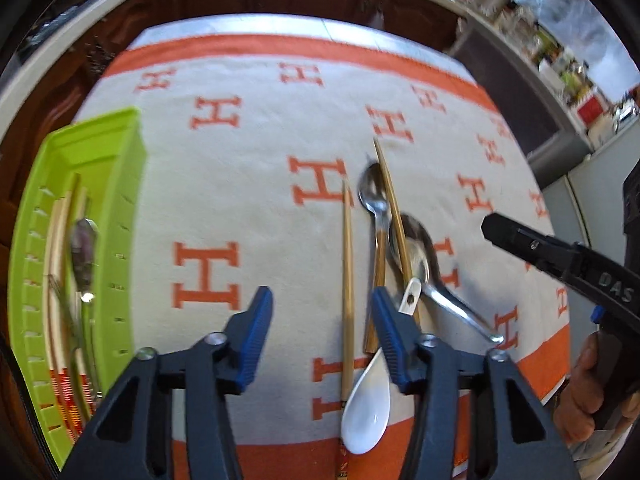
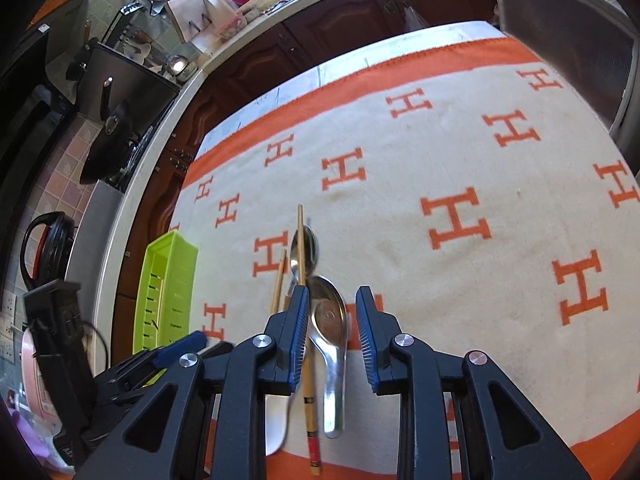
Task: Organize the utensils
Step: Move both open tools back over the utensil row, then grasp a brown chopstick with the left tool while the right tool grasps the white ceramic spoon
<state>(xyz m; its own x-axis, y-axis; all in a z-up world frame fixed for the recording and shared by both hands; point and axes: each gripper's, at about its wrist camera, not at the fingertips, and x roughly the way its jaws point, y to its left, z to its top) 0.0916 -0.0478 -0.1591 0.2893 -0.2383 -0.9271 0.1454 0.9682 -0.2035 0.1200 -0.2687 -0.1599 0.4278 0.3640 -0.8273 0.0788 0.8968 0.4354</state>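
utensils: chopsticks (image 1: 347, 264), steel spoons (image 1: 424, 272), white spoon (image 1: 366, 408) | loose on cloth | green tray (image 1: 120, 152): partly filled

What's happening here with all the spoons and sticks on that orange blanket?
A person is sorting utensils with a hand-held gripper in each hand. Some chopsticks and a spoon already lie in the green tray. Still loose on the blanket are a white ceramic spoon, two metal spoons and two chopsticks. The left gripper hangs open above the white spoon and one chopstick. The right gripper is open over the broad metal spoon, holding nothing.
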